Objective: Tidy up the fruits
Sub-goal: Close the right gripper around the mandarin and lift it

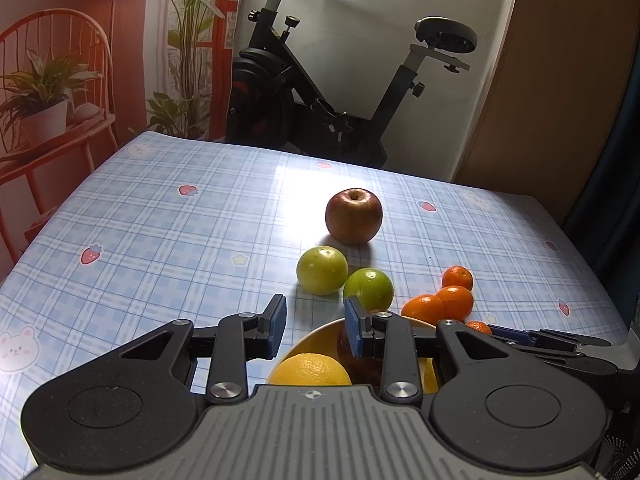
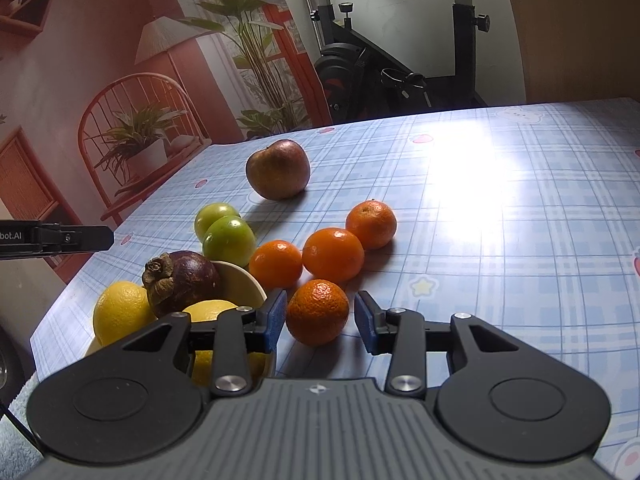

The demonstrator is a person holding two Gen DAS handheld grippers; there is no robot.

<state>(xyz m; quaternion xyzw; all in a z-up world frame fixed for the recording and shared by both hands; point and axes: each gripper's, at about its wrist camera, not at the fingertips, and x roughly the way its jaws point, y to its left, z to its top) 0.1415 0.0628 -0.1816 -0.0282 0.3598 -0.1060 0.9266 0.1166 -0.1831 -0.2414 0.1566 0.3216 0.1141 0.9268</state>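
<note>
Right gripper (image 2: 320, 318) released, jaws astride dimpled tangerine (image 2: 318, 312); left gripper (image 1: 315, 326) empty, jaws apart; bowl (image 2: 244, 280) at 9 o'clock.

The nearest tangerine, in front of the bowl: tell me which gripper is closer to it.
Right. The right gripper has the nearest tangerine between its open fingers, without pressing it. The left gripper hangs over the bowl, off to the tangerine's side.
</note>
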